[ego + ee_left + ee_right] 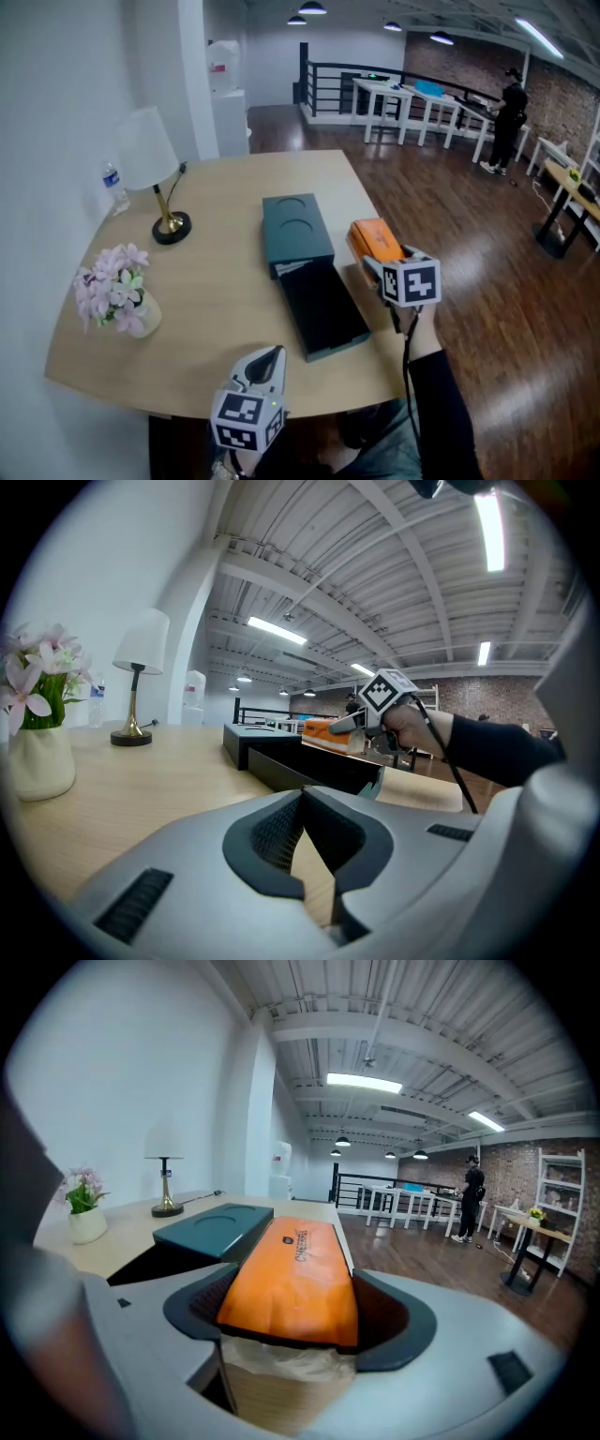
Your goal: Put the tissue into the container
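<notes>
An orange tissue pack (373,238) lies near the right edge of the wooden table (216,309). My right gripper (376,268) is at its near end, and in the right gripper view the pack (295,1260) fills the gap, both pads against its sides and its top bulging. Just left of it sits the dark teal container (339,348), its long tray open and its lid (297,228) resting over the far end. My left gripper (271,355) hovers at the table's front edge with its jaws shut and nothing in them (303,794). It looks toward the container (281,761).
A white-shaded lamp (155,164), a water bottle (113,186) and a vase of pink flowers (120,292) stand along the table's left side. Past the table's right edge is wooden floor. White tables (412,103) and a person (511,117) are far off.
</notes>
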Tool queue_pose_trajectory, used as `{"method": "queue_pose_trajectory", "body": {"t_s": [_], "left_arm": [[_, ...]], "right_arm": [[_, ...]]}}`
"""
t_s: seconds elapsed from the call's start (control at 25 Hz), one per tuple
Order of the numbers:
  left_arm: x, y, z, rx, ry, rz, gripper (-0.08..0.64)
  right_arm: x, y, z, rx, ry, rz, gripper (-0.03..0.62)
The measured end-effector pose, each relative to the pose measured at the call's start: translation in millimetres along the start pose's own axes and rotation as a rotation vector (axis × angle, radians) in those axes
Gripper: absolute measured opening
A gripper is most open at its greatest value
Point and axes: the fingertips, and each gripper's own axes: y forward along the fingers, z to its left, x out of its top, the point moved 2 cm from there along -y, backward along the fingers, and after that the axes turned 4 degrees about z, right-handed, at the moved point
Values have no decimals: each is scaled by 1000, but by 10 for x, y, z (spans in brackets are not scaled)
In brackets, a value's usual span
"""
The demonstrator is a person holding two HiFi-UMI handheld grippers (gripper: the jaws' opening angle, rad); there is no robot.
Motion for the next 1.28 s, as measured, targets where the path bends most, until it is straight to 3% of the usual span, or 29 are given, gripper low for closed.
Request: {"method": "queue_pose_trajectory", "body": {"t_s": [0.2,0.36,0.6,0.76,1.08,1.28], "left_arm": [[0,14,0,-3,0,0,-3],[2,16,6,0,0,-2,-3],[-4,25,8,-4,0,-1,-3],[8,29,1,-4,-1,-6,-3],[5,26,1,-3,-3,-4,-3],[10,25,1,-3,-1,-4,-3]], "right_arm": [[308,-594,170,6,-31,-106,390],[353,-893,484,49,-45,-133,390],[91,-958,1136,132,-41,-101,390],[-93,-856,1410,126,-66,-58,390],[-442,-600,1613,85,-90,37,393],[-418,-599,1658,89,-118,30,449]]}}
